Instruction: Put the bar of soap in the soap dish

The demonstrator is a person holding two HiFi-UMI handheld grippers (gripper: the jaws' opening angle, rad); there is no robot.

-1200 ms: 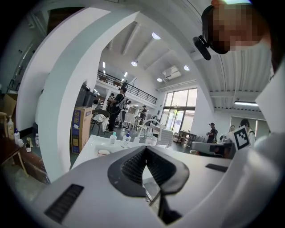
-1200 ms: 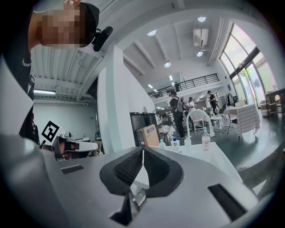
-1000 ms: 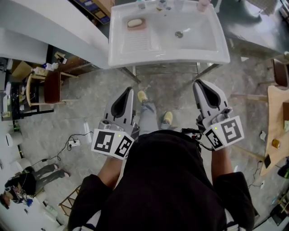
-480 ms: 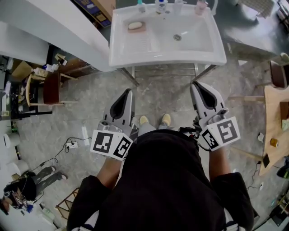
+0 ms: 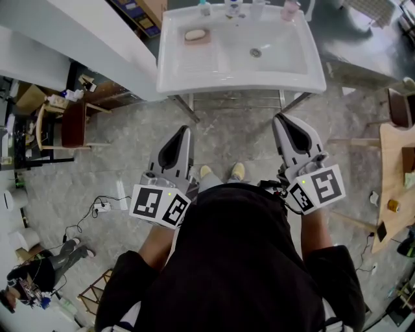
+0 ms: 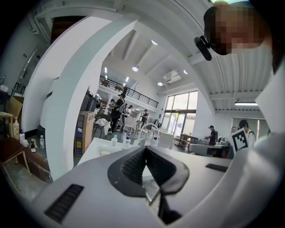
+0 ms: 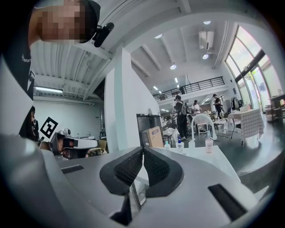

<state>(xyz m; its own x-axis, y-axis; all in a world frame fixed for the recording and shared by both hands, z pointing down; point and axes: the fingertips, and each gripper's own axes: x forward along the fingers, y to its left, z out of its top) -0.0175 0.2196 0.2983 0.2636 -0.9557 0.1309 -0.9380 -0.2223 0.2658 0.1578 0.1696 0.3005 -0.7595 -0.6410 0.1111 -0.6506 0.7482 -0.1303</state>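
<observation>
Bar of soap (image 5: 193, 34) seemingly already in soap dish (image 5: 197, 42), far-left corner of sink (image 5: 240, 83).
Long axis left to right across head view; well ahead of both grippers, nearer left gripper (image 5: 185, 130) than right gripper (image 5: 283, 119). Both clenched on nothing.

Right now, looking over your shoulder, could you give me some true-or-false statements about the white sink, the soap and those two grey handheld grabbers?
The white rectangular sink stands ahead of both grippers. True.
The left gripper holds the pale oval bar of soap. False: its jaws are shut on nothing; the soap lies on the pinkish soap dish at the sink's left side.
The right gripper is shut and empty. True.
The sink's back edge is bare. False: small bottles stand there.
</observation>
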